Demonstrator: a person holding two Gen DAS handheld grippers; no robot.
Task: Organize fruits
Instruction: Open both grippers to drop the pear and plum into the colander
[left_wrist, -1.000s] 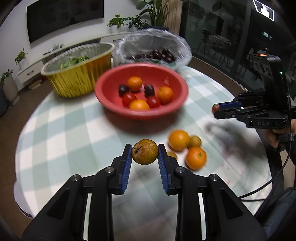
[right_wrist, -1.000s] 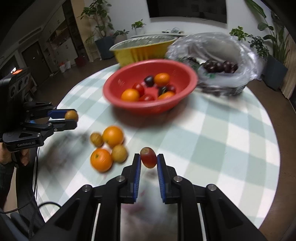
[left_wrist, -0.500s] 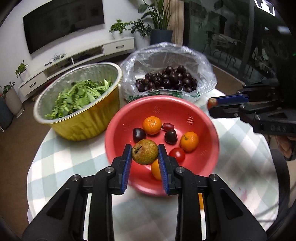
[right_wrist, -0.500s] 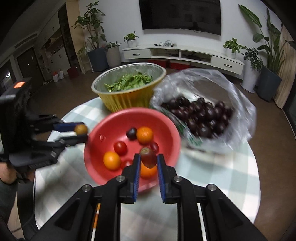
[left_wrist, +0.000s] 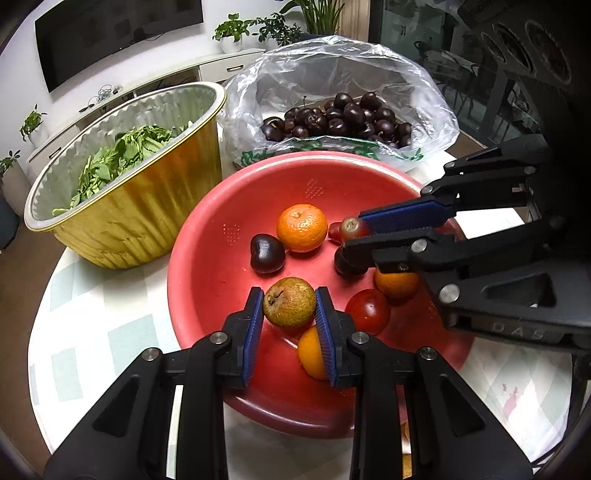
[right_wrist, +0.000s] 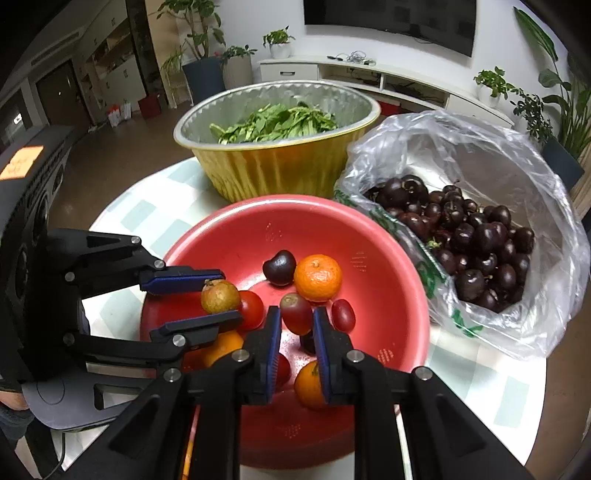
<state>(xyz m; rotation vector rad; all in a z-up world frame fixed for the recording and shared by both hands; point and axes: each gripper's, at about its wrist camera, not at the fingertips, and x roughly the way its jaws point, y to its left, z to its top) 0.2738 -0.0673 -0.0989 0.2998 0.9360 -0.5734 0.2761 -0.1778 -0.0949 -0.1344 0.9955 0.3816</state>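
Over the red bowl (left_wrist: 207, 236) we hold both grippers: left gripper (left_wrist: 289, 314) pinching a brown fruit (left_wrist: 289, 302), right gripper (right_wrist: 295, 332) pinching a small red fruit (right_wrist: 296, 313). We'd lower each into a free gap, then spread; the grippers sit close together, rim near.

Three bowls or bags — one red bowl (right_wrist: 399, 280), one foil bowl (right_wrist: 280, 166), one cherry bag (right_wrist: 480, 155) — and three oranges (right_wrist: 317, 277), two claws.
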